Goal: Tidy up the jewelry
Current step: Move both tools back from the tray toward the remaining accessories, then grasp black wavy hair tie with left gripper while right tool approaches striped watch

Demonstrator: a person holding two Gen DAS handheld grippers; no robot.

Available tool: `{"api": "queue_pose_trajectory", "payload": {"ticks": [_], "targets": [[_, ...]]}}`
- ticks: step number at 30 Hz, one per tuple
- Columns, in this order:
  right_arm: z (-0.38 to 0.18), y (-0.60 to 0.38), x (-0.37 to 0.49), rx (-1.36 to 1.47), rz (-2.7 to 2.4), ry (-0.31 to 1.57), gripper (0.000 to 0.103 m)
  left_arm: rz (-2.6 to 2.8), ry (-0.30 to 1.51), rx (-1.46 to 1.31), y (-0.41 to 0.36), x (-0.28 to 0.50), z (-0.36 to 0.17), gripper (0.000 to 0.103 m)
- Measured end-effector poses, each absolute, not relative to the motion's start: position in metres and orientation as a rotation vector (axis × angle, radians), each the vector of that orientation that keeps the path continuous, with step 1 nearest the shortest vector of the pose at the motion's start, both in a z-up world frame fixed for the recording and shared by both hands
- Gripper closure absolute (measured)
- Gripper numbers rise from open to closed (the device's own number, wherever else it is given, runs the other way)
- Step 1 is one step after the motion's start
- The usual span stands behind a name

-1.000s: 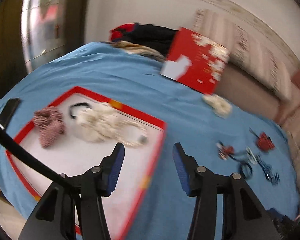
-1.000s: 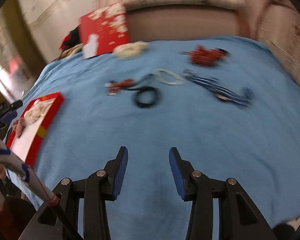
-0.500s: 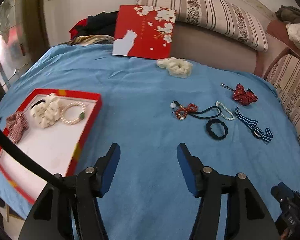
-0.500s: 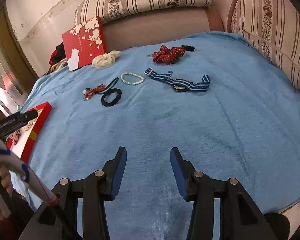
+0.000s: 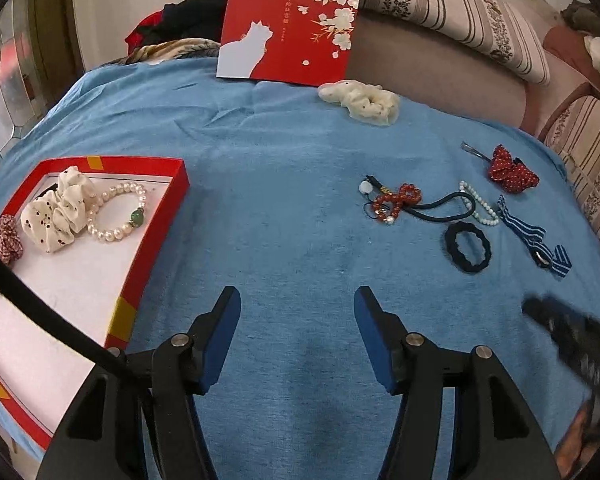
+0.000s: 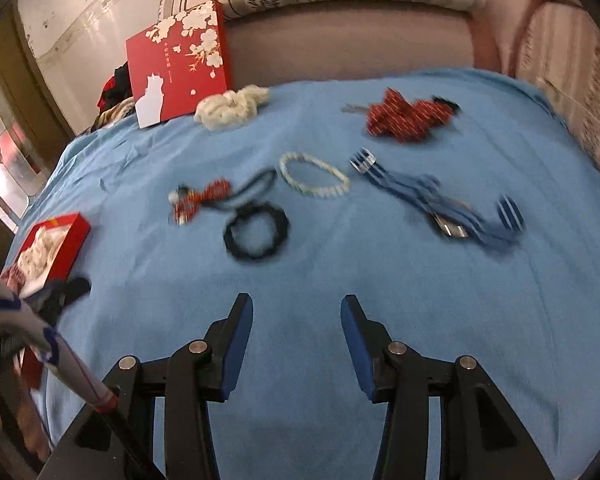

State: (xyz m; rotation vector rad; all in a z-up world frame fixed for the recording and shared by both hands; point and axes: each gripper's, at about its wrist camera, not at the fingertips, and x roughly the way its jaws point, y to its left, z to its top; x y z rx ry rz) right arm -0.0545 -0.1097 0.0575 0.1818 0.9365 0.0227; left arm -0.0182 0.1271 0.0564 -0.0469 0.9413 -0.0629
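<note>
A red-rimmed white tray (image 5: 156,236) at the left holds a cream scrunchie (image 5: 56,216), a pearl bracelet (image 5: 118,212) and a red checked scrunchie (image 5: 2,238). On the blue cloth to the right lie a red bead charm (image 5: 396,200), a black hair tie (image 5: 468,248), a white bead bracelet (image 5: 478,208), a blue striped ribbon (image 5: 536,240), a red bow clip (image 5: 510,172) and a cream scrunchie (image 5: 360,102). My left gripper (image 5: 296,332) is open and empty above bare cloth. My right gripper (image 6: 296,340) is open and empty, in front of the black hair tie (image 6: 256,232).
A red box lid with a white cat (image 5: 288,24) leans against the sofa back. Striped cushions (image 5: 460,4) line the far and right sides. Dark clothes (image 5: 176,20) lie at the far left. The tray also shows in the right wrist view (image 6: 74,240).
The left gripper swung right from over the tray and moved in lower over the cloth. The right gripper moved forward toward the loose jewelry. Both stayed open.
</note>
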Motion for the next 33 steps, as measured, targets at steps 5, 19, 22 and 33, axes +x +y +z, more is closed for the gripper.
{"api": "queue_pose_trajectory", "payload": {"ticks": [5, 19, 22, 33], "targets": [[0.049, -0.105, -0.015, 0.176, 0.015, 0.966, 0.053, -0.057, 0.968, -0.095, 0.138, -0.016, 0.052, 0.045], [0.033, -0.087, 0.004, 0.156, 0.114, 1.053, 0.094, -0.047, 0.963, -0.131, 0.143, -0.017, 0.051, 0.045], [0.036, -0.074, -0.011, 0.172, 0.189, 1.062, 0.094, -0.041, 0.953, -0.117, 0.142, -0.019, 0.052, 0.045], [0.039, -0.039, -0.063, 0.15, 0.298, 1.079, 0.082, -0.036, 0.929, -0.111, 0.145, -0.026, 0.056, 0.045]]}}
